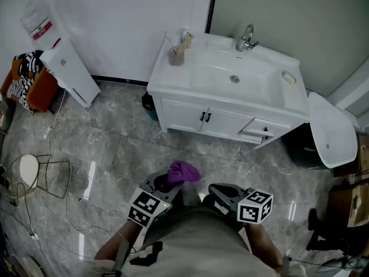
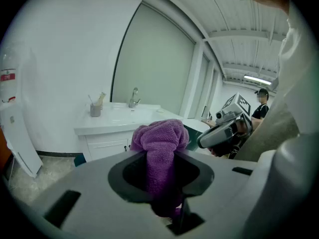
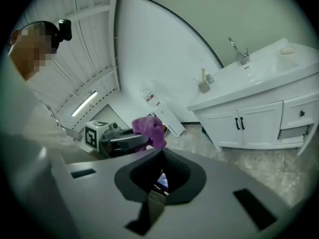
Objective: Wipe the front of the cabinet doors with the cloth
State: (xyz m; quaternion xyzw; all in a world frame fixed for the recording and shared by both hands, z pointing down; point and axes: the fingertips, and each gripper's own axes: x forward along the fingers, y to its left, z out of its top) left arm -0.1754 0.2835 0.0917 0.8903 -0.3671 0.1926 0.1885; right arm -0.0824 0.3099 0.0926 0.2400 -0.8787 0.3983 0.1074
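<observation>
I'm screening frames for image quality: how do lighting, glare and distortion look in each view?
Head view: even light, sharp, pale glare streaks on the glossy floor. Left gripper view: fisheye bending, dark corners, the purple cloth crisp. Right gripper view: same bending and vignette; cabinet doors evenly lit.

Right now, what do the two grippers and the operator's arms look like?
Both are handheld units with dark jaws: left gripper, right gripper. Each carries a white cube printed with black square markers: left cube, right cube. In their own views the bodies look smooth light grey around a dark recess. The person wears a light-coloured top; I can't make out the sleeves.
</observation>
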